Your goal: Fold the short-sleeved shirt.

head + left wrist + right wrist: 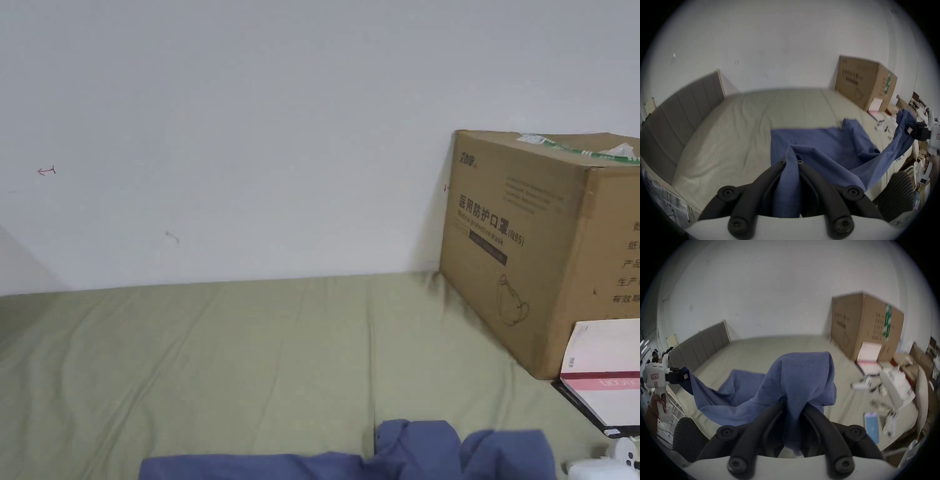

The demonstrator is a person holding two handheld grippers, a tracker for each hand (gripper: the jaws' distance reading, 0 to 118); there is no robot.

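Both grippers pinch the blue shirt (818, 146), seen view by view. From the head view, a strip of shirt lies along the near edge of the green bedsheet (250, 350), with a cardboard box (537, 250) against the wall and a white booklet (603, 369) leaning on it. From the left gripper view, the left gripper (791, 162) has its jaws closed on a fold of cloth running up between them; ahead of it the shirt spreads flat on the bed, and off to its right the fabric rises to the right gripper (906, 131) (held aloft). From the right gripper view, the right gripper (792, 400) clamps a bunched hump of shirt, while far to its left the left gripper (683, 374) grips the other end.
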